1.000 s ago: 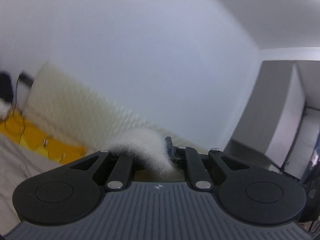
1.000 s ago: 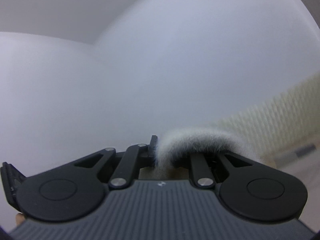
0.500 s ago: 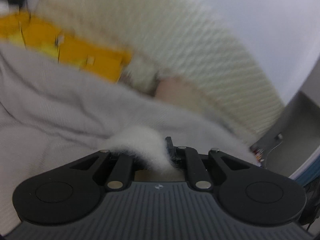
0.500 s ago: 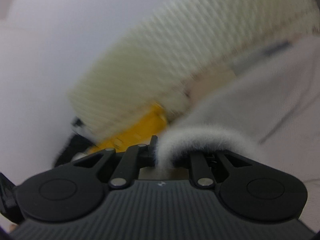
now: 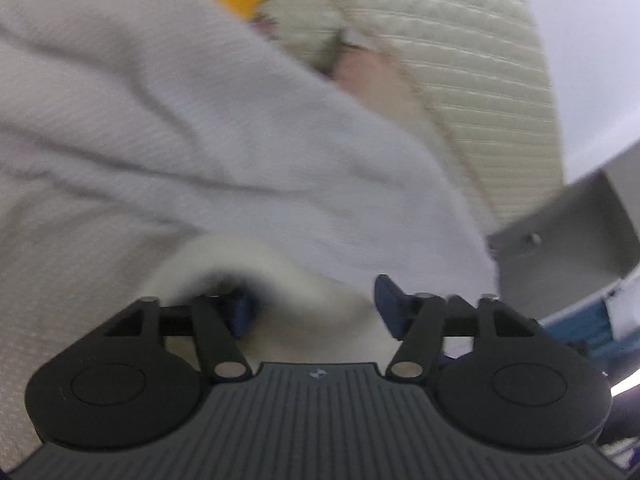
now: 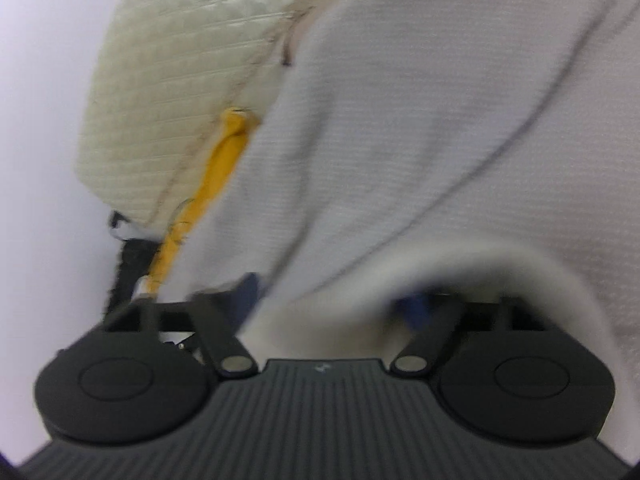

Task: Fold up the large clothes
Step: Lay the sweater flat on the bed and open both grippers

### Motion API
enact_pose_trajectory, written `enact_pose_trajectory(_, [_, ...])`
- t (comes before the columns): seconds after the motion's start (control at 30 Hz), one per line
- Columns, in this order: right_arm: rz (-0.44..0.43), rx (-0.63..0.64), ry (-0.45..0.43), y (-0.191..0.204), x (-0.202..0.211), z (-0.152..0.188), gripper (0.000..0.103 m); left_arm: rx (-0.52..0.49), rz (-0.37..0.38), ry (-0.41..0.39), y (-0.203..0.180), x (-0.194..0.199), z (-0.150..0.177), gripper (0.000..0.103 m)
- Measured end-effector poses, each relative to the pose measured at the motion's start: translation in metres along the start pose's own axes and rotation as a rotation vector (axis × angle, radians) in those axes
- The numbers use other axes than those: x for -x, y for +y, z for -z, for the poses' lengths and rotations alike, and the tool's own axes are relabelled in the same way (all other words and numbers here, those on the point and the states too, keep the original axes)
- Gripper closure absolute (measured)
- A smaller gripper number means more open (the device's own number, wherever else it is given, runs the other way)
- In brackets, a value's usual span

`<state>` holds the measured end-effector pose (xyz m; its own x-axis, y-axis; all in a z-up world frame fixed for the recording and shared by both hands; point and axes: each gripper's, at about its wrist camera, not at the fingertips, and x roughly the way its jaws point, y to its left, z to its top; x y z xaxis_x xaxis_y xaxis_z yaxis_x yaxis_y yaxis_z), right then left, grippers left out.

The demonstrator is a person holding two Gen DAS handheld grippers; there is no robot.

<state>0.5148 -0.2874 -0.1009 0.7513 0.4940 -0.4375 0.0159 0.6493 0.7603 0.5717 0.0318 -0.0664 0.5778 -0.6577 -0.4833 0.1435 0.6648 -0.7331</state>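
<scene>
The left gripper (image 5: 316,308) and right gripper (image 6: 324,300) both have their jaws spread, having just been opening. A fluffy white garment (image 5: 224,152) lies loose between each pair, spreading ahead toward the cream quilted headboard (image 5: 472,60).

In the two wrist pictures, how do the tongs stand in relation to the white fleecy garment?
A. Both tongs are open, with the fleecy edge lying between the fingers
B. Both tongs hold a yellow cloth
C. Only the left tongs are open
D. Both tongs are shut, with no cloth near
A: the left tongs and the right tongs have just been opening; their blue fingers stand apart with the edge of the white fleecy garment loose between them.
</scene>
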Motion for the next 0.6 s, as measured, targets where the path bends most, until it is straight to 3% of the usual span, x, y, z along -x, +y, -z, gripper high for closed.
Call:
enact_pose_trajectory(0.2, [-0.063, -0.033, 0.022, 0.027, 0.004, -0.038, 0.018, 0.01, 0.025, -0.028, -0.04, 0.01, -0.025, 0.032])
enact_pose_trajectory(0.3, [-0.049, -0.073, 0.039, 0.026, -0.001, -0.051, 0.018, 0.042, 0.006, -0.052, -0.045, 0.007, -0.032, 0.032])
enact_pose_trajectory(0.43, [-0.054, -0.181, 0.005, 0.012, 0.013, -0.044, 0.019, -0.016, 0.0, -0.063, -0.059, 0.03, -0.007, 0.028])
enact_pose_trajectory(0.6, [-0.036, -0.151, -0.028, 0.024, 0.065, -0.008, 0.019, -0.137, -0.062, -0.056, -0.096, 0.083, 0.047, 0.027])
